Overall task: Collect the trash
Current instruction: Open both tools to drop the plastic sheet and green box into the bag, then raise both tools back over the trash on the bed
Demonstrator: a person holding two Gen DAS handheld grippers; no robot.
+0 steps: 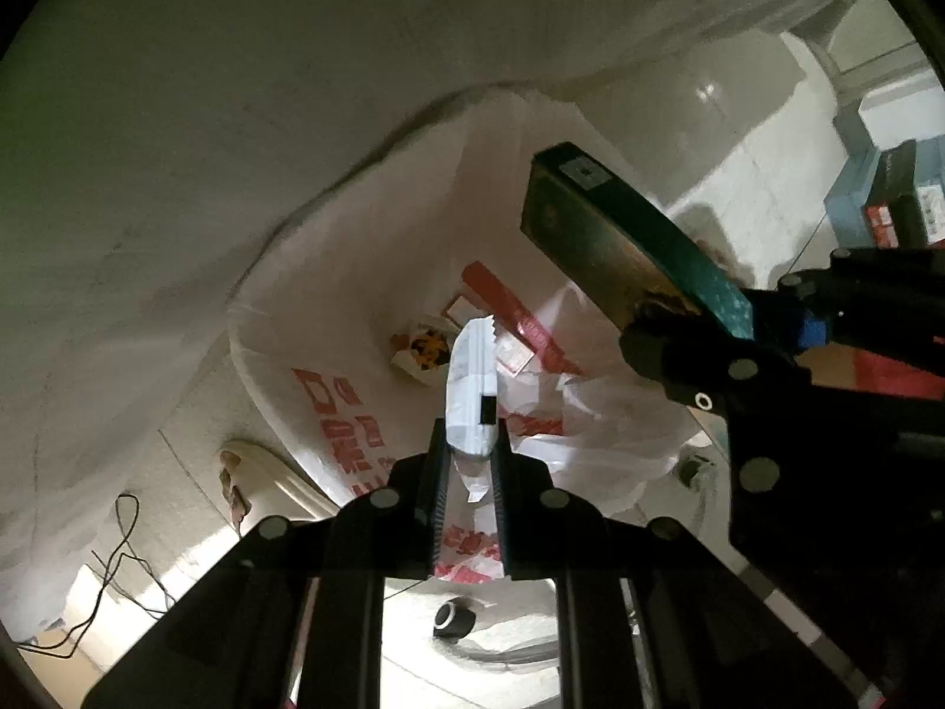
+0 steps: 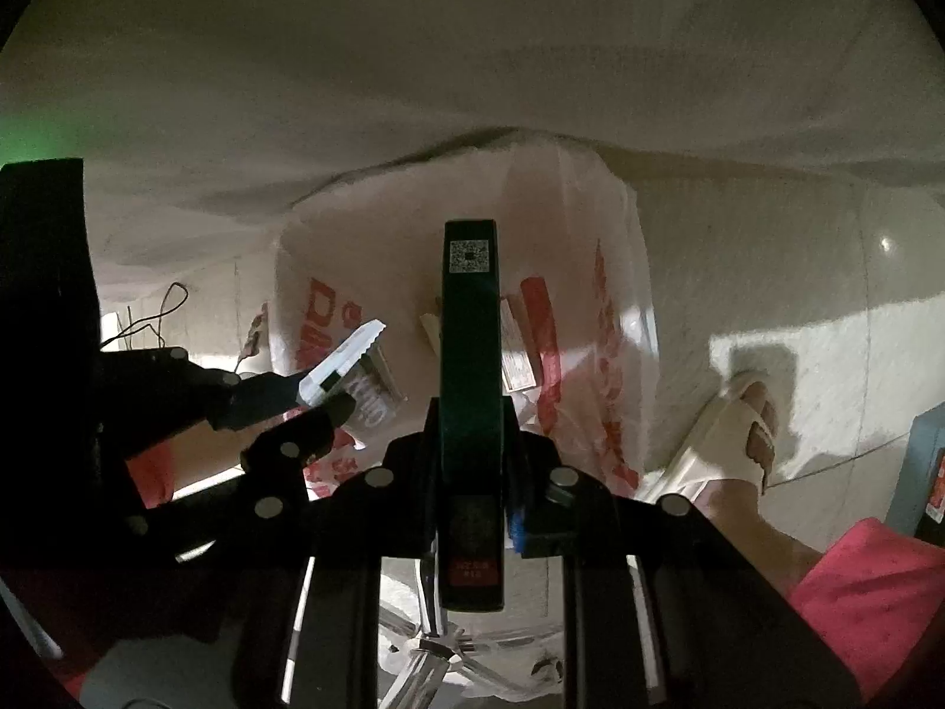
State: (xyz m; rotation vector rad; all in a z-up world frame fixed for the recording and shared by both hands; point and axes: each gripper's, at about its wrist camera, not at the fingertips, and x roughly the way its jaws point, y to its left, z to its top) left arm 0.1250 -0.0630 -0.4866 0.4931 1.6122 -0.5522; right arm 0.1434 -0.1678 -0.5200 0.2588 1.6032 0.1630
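A white plastic bag with red print [image 1: 331,354] hangs open below a pale cloth; it also shows in the right wrist view [image 2: 590,307]. My left gripper [image 1: 469,443] is shut on a white snack wrapper [image 1: 469,378] with a serrated end, held at the bag's mouth; the wrapper also shows in the right wrist view [image 2: 342,363]. My right gripper [image 2: 472,413] is shut on a flat dark green box [image 2: 471,319], held over the bag; the box shows at the upper right of the left wrist view [image 1: 626,236]. Red and yellow packets [image 1: 425,348] lie inside the bag.
A pale draped cloth [image 1: 236,118] overhangs the bag. A person's foot in a white sandal [image 2: 744,419] stands at right on the tiled floor [image 2: 827,366]. A black cable [image 1: 118,567] lies at left. Blue and red boxes [image 1: 886,195] stand at far right.
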